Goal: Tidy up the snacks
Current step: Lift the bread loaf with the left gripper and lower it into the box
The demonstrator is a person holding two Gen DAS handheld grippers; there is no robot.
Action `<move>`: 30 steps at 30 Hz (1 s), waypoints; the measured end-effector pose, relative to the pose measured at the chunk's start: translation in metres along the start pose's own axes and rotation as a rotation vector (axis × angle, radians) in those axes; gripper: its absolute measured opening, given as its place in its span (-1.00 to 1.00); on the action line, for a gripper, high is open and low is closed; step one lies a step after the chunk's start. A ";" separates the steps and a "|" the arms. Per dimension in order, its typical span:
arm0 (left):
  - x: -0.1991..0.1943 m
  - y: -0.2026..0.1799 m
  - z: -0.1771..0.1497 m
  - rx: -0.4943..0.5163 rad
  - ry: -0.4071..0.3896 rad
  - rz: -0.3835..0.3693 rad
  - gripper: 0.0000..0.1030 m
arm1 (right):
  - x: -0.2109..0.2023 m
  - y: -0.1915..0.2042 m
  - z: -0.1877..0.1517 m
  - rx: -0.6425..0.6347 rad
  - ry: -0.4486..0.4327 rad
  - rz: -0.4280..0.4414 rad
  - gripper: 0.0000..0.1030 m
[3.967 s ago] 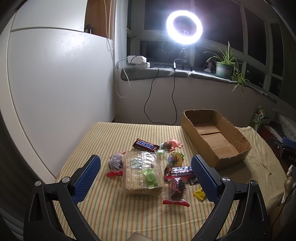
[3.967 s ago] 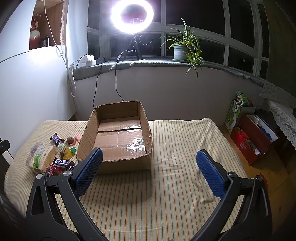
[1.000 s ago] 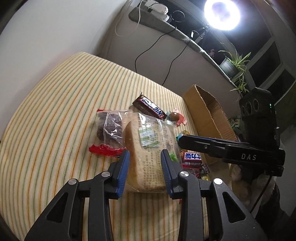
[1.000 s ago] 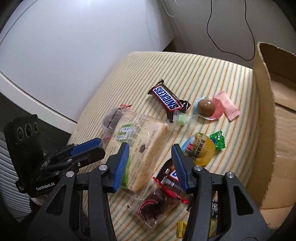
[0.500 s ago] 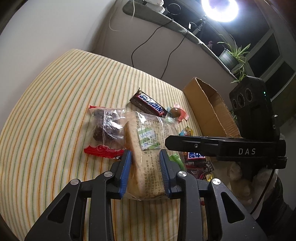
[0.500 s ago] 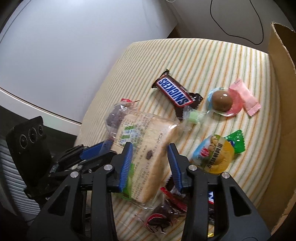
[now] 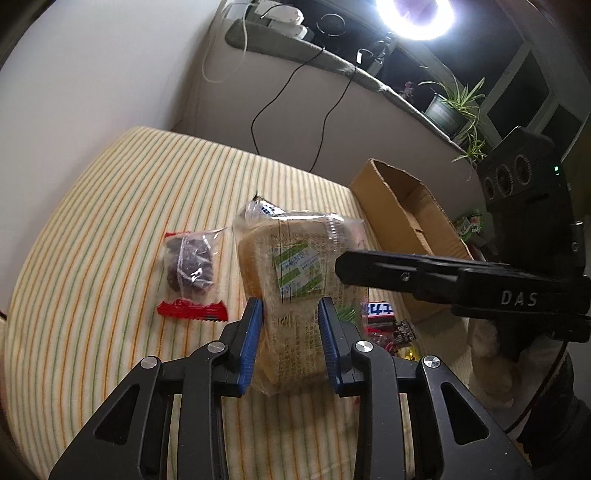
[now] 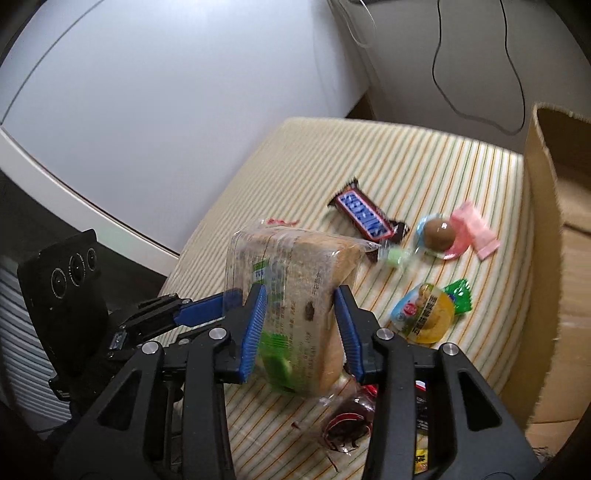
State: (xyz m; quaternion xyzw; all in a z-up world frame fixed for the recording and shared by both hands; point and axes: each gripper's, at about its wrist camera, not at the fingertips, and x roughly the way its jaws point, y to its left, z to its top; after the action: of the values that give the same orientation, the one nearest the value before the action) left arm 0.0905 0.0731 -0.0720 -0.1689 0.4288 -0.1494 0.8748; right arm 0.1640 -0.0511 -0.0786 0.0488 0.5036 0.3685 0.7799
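A clear-wrapped loaf of sliced bread (image 7: 291, 266) with a green label hangs tilted just above the striped table (image 7: 92, 258). My left gripper (image 7: 290, 314) is shut on its near end. My right gripper (image 8: 300, 306) is shut on its side, and its black body (image 7: 480, 284) reaches in from the right in the left wrist view. On the table lie a Snickers bar (image 8: 367, 218), a round chocolate (image 8: 437, 232), a pink candy (image 8: 476, 229), a yellow jelly pack (image 8: 424, 314) and a red-edged packet of dark fruit (image 7: 190, 266). The open cardboard box (image 7: 402, 206) stands to the right.
More small wrapped snacks (image 8: 347, 424) lie under the right gripper beside the box wall (image 8: 546, 258). A white wall (image 8: 166, 92) borders the table's left side. Cables (image 7: 288, 92), a ring light (image 7: 415, 14) and a potted plant (image 7: 447, 107) sit along the back ledge.
The right gripper's jaws closed onto the bread loaf a second ago. Both grippers have since lifted the loaf off the table, uncovering the snacks behind it.
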 end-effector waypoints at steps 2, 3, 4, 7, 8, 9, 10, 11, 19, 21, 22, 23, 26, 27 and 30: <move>-0.002 -0.004 0.002 0.007 -0.012 0.005 -0.44 | -0.008 0.003 0.001 -0.010 -0.020 0.001 -0.20; -0.003 -0.006 0.002 0.010 -0.018 0.006 -0.45 | -0.012 0.002 0.001 -0.016 -0.027 -0.001 -0.20; -0.004 -0.007 0.004 0.012 -0.024 0.005 -0.45 | -0.015 0.004 0.001 -0.021 -0.033 -0.006 -0.20; -0.008 -0.015 0.008 0.022 -0.044 0.007 -0.45 | -0.026 0.005 0.004 -0.031 -0.053 -0.016 -0.20; -0.009 -0.019 0.010 0.030 -0.053 0.009 -0.45 | -0.031 0.004 0.004 -0.031 -0.060 -0.018 -0.20; -0.010 -0.023 0.012 0.038 -0.059 0.010 -0.44 | -0.036 0.003 0.005 -0.030 -0.070 -0.019 -0.20; -0.012 -0.027 0.015 0.049 -0.066 0.010 -0.44 | -0.041 0.001 0.005 -0.028 -0.078 -0.020 -0.20; -0.013 -0.031 0.017 0.058 -0.071 0.008 -0.44 | -0.047 0.000 0.006 -0.026 -0.090 -0.022 -0.20; -0.009 -0.071 0.034 0.129 -0.092 -0.023 -0.44 | -0.095 -0.017 0.008 -0.018 -0.171 -0.053 -0.20; -0.005 -0.081 0.038 0.143 -0.095 -0.034 -0.45 | -0.108 -0.023 0.008 -0.014 -0.185 -0.065 -0.20; -0.002 -0.087 0.039 0.151 -0.096 -0.041 -0.44 | -0.113 -0.027 0.008 -0.011 -0.192 -0.073 -0.20; 0.000 -0.092 0.041 0.158 -0.096 -0.047 -0.44 | -0.118 -0.030 0.008 -0.009 -0.198 -0.079 -0.20; 0.008 -0.111 0.046 0.182 -0.095 -0.065 -0.44 | -0.138 -0.042 0.004 0.006 -0.222 -0.102 -0.20; 0.010 -0.118 0.048 0.190 -0.095 -0.073 -0.44 | -0.143 -0.046 0.002 0.010 -0.229 -0.108 -0.20; 0.017 -0.137 0.052 0.213 -0.095 -0.096 -0.44 | -0.165 -0.059 0.000 0.025 -0.250 -0.138 -0.20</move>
State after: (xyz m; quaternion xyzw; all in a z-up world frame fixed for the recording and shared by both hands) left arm 0.1262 -0.0486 0.0041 -0.1023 0.3602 -0.2275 0.8989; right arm 0.1585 -0.1963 0.0185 0.0694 0.4092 0.2990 0.8593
